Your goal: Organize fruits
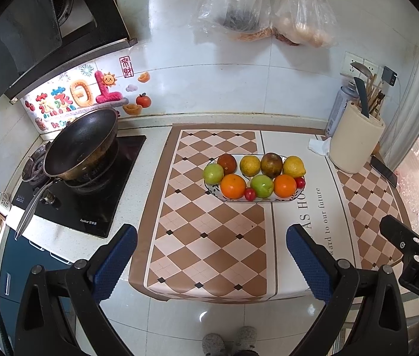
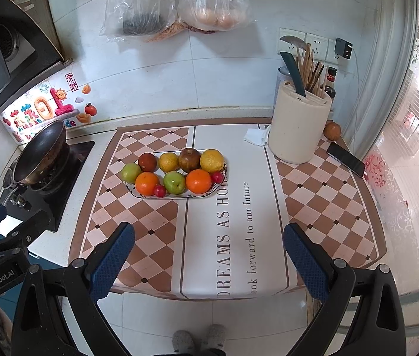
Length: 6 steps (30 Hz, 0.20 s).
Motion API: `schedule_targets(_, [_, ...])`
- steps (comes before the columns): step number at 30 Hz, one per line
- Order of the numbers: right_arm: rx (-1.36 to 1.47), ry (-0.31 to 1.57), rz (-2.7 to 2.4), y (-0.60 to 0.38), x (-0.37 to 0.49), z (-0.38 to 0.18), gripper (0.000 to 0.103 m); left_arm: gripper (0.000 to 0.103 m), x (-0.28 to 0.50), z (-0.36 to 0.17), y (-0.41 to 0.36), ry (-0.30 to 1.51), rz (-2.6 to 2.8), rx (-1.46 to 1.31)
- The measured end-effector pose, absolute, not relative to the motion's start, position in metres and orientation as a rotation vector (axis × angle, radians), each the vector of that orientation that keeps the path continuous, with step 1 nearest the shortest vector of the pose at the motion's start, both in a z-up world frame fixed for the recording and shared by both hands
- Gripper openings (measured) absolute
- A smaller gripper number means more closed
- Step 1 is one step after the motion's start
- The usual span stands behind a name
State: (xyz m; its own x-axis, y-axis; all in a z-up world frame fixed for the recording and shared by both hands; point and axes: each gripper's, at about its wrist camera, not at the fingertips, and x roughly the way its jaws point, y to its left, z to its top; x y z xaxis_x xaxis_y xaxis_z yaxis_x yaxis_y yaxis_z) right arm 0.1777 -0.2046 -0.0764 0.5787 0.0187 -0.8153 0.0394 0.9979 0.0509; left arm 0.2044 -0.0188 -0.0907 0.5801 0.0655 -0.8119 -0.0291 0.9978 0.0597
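Note:
An oval patterned plate [image 1: 227, 200] [image 2: 179, 198] sits on the checked counter mat and carries several fruits. The back row has a dark red fruit [image 1: 226, 162], a yellow citrus [image 1: 250, 165], a dark brown-green fruit [image 1: 271, 164] and a lemon [image 1: 294, 166]. In front lie two oranges [image 1: 233, 186] [image 2: 198, 181], two green fruits [image 1: 262, 185] [image 2: 174, 182] and two small red fruits [image 1: 250, 194] [image 2: 160, 190]. My left gripper [image 1: 211, 255] and right gripper [image 2: 208, 252] both stand open, empty, well short of the plate near the counter's front edge.
A black wok [image 1: 82, 145] rests on the stove at the left. A cream utensil holder [image 2: 298, 124] with knife and chopsticks stands at the back right, with a phone [image 2: 345, 158] and a lone round fruit [image 2: 332, 130] beside it. Plastic bags [image 2: 179, 3] hang above.

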Motion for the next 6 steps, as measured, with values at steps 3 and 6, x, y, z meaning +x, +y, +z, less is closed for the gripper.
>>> schedule_targets(3, [0.068, 0.957, -0.01, -0.2049, 0.1771, -0.0765, 0.102, 0.103, 0.2008, -0.0893, -0.0181, 0.942, 0.058, 0.041])
schedule_targets(6, [0.064, 0.955, -0.009, -0.2049, 0.1757, -0.0756, 0.102, 0.103, 0.1979, -0.0868, -0.0171, 0.93, 0.06, 0.047])
